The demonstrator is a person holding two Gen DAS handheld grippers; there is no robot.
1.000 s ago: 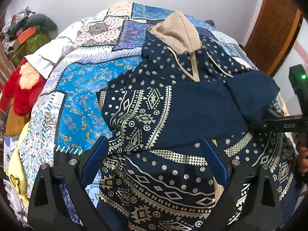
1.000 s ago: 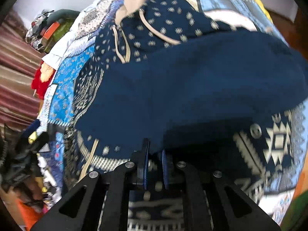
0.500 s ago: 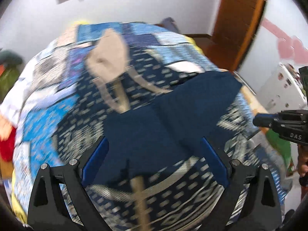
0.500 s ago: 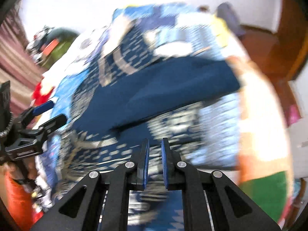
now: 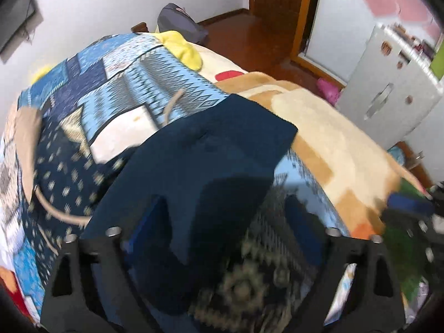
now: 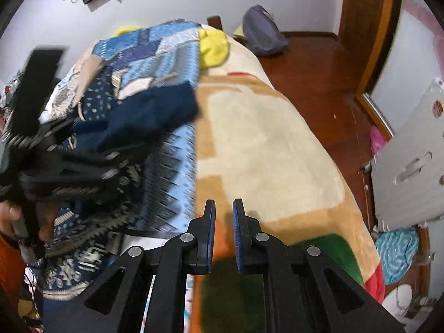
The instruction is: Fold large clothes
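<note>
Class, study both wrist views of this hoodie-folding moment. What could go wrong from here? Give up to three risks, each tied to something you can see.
1. The left gripper is spread wide over the navy hoodie; closing blindly might bunch several layers and spoil the fold.
2. The drawstring lies loose and could get pinched or dragged.
3. The right gripper, narrowly open and holding nothing, points at the beige blanket, so it may grab bedding instead.

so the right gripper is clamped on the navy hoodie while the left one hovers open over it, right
Not quite. In the right wrist view the right gripper holds nothing: its jaws stand slightly apart over the beige blanket, off to the side of the navy hoodie. The left gripper does hover open over the hoodie.
</note>
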